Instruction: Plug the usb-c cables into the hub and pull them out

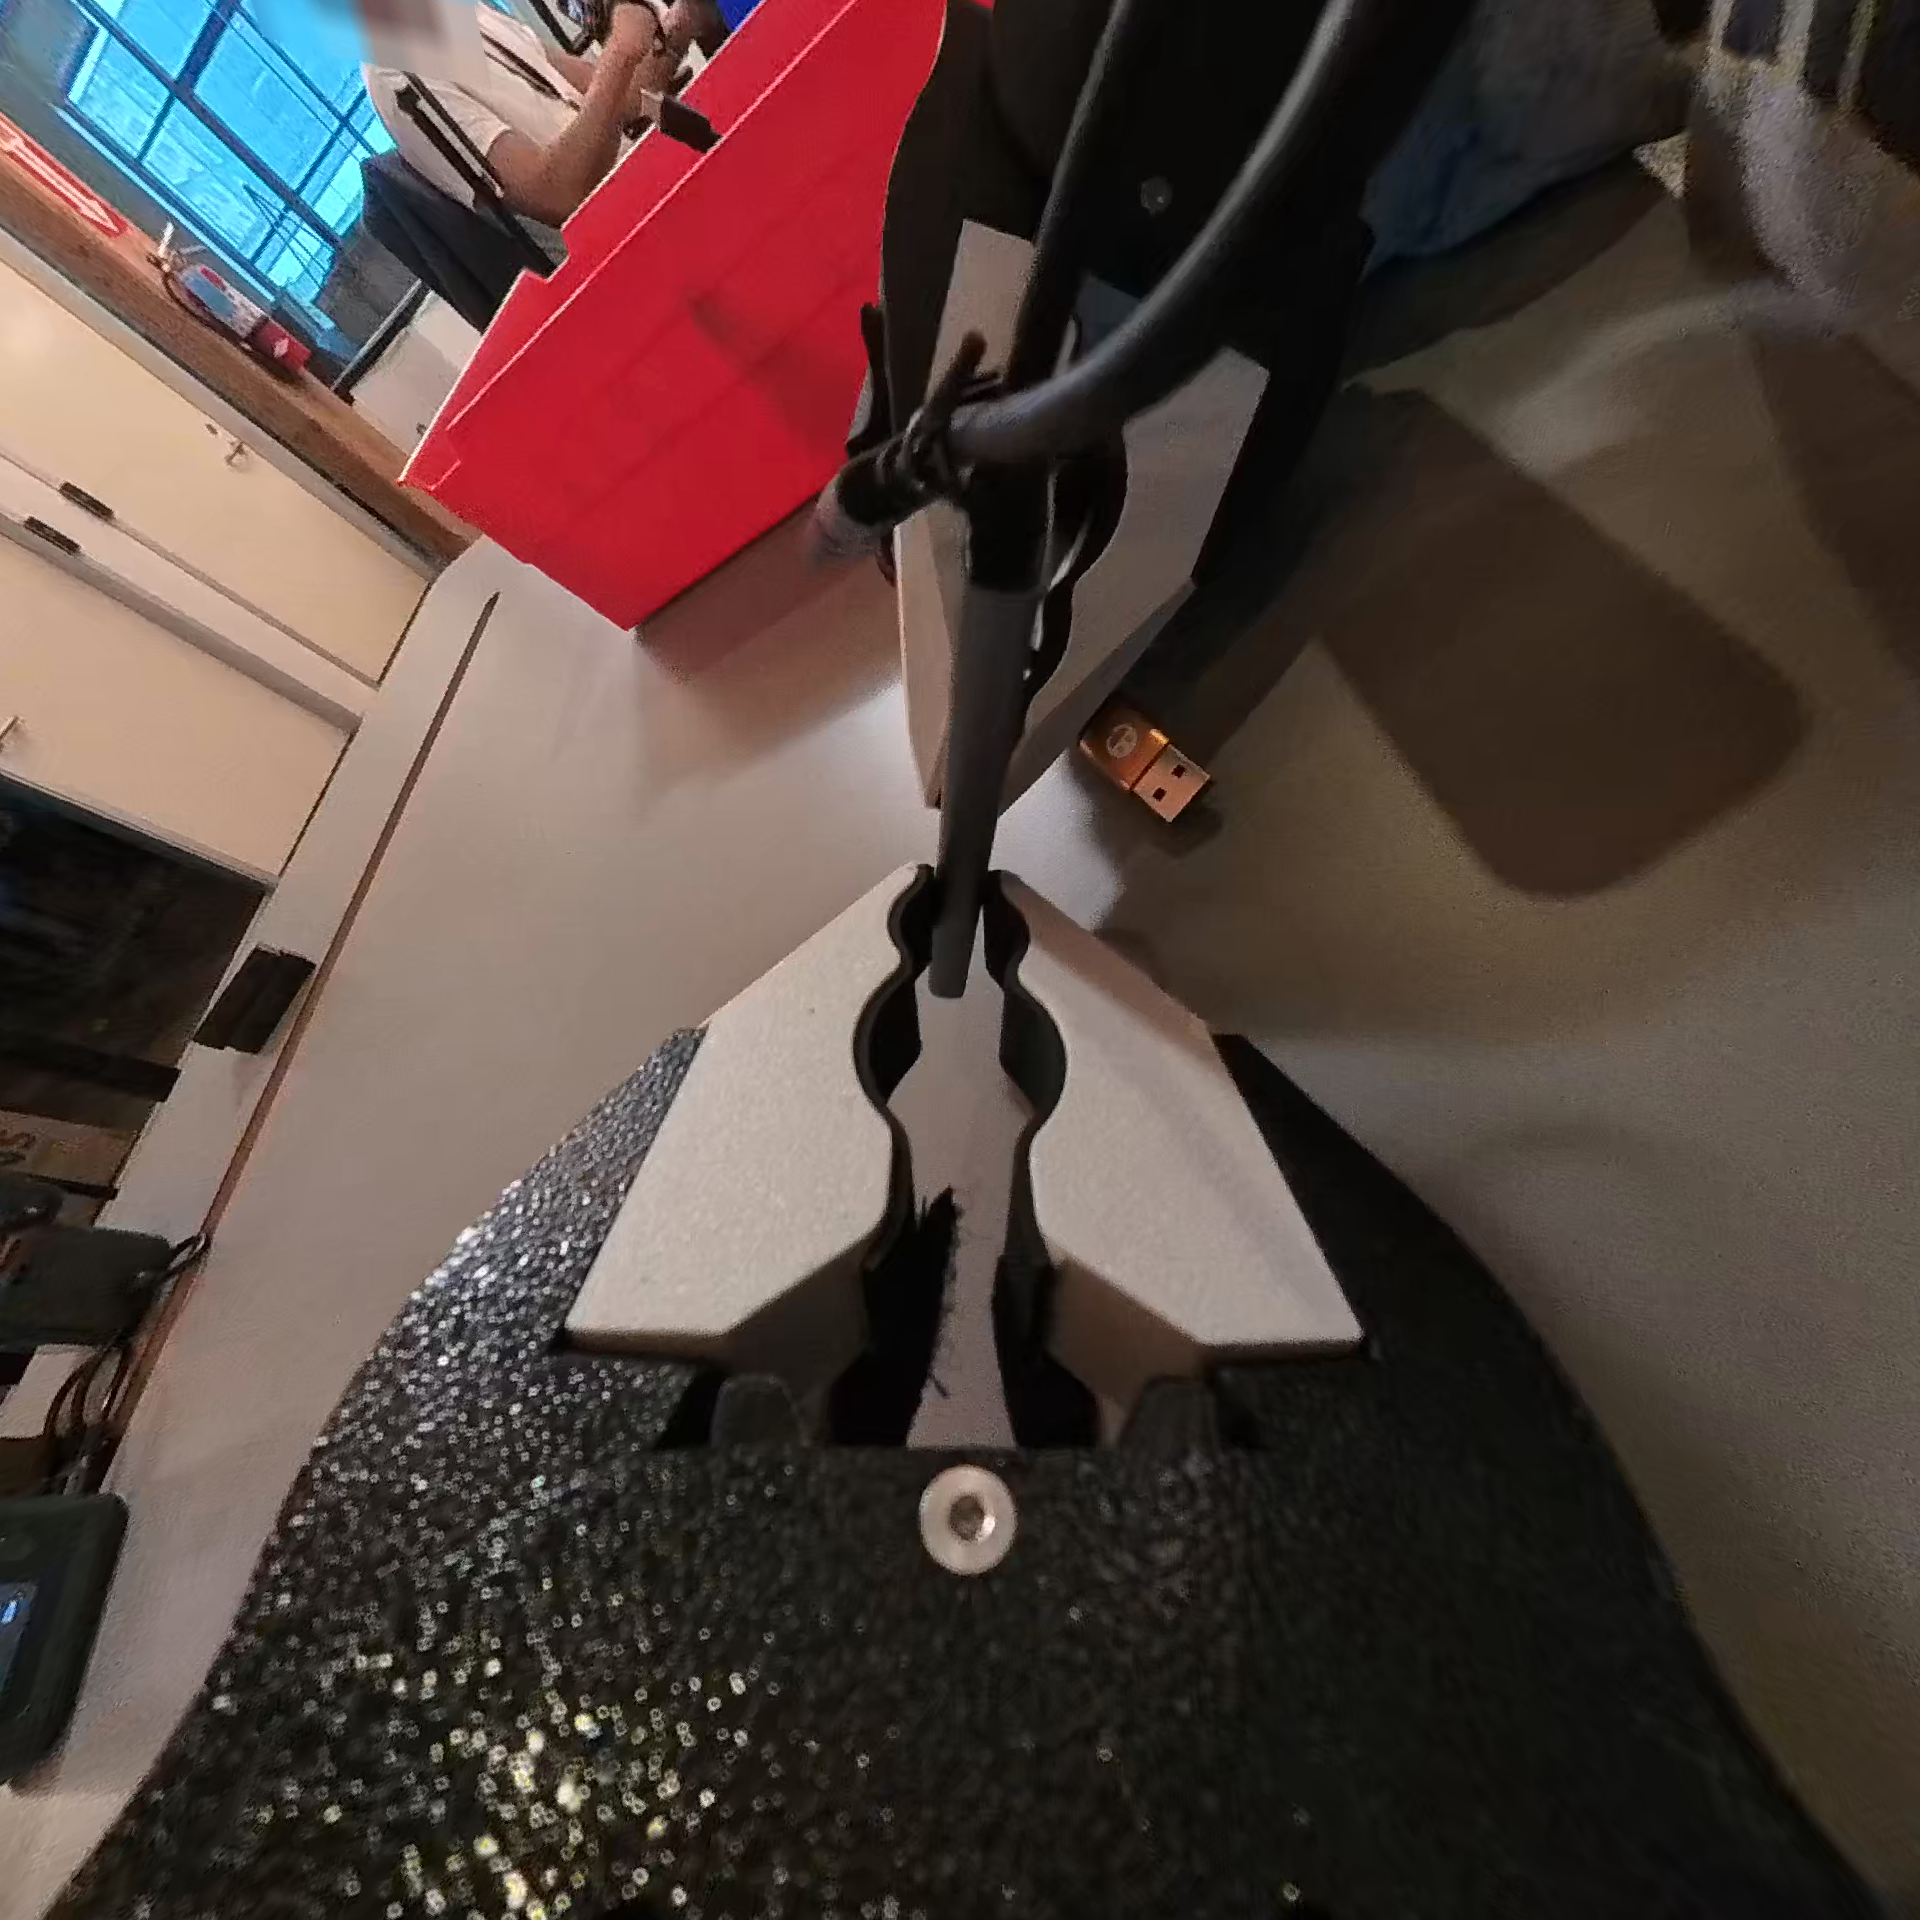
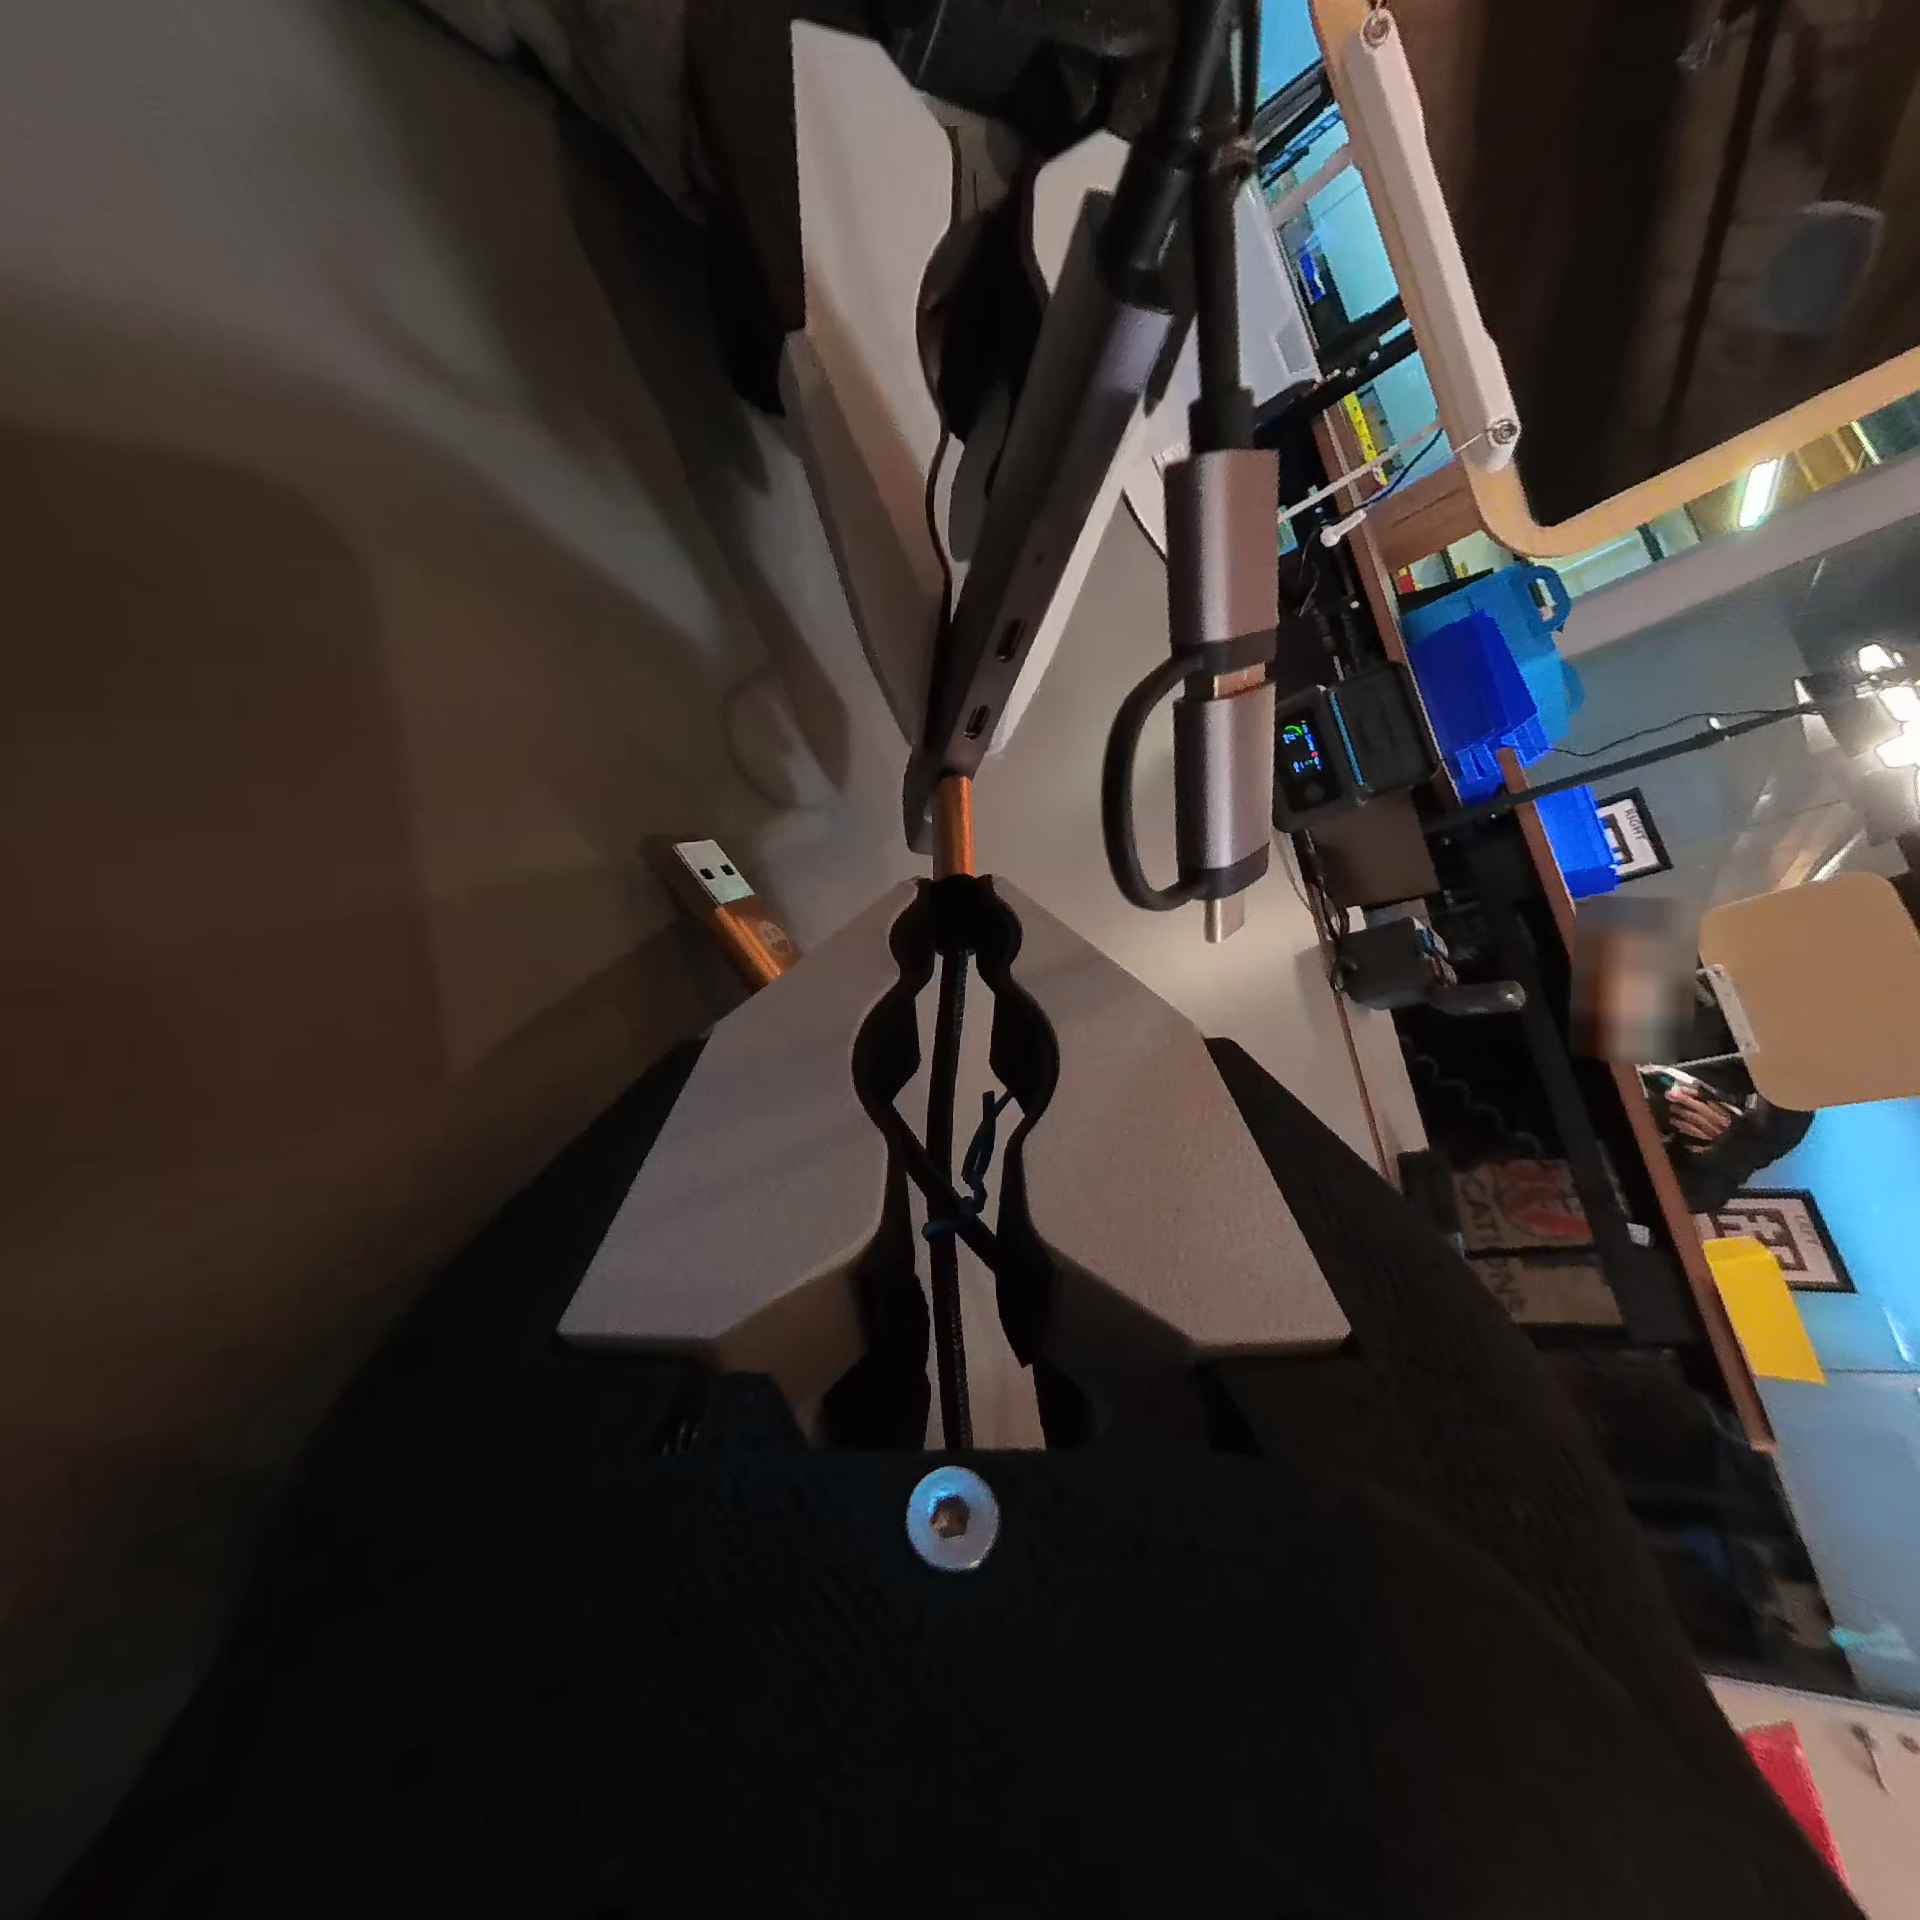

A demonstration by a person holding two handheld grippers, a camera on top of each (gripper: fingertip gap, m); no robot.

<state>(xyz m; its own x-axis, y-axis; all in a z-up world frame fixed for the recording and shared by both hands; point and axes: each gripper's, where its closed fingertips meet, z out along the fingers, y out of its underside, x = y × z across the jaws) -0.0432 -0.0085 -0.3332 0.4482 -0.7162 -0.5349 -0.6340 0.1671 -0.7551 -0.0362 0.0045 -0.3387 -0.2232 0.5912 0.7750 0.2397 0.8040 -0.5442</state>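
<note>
My left gripper (image 1: 958, 914) is shut on one end of the thin grey hub (image 1: 982, 727), seen edge-on and held above the table. In the right wrist view the hub (image 2: 1023, 499) runs away from me, with the left gripper's white fingers (image 2: 842, 208) at its far end. My right gripper (image 2: 954, 888) is shut on an orange usb-c plug (image 2: 954, 826), whose tip meets the hub's near end. Its black cable (image 2: 951, 1195) runs back between my fingers. The right gripper's white fingers (image 1: 1164, 488) show beyond the hub in the left wrist view.
An orange USB-A plug (image 1: 1143, 769) lies on the white table (image 1: 623, 831), and shows in the right wrist view (image 2: 727, 904). A grey adapter (image 2: 1221, 675) hangs on a black cable beside the hub. A red box (image 1: 675, 364) stands behind. A cluttered shelf (image 2: 1455, 727) is at the right. Less than 4 cm separates the two grippers' tips.
</note>
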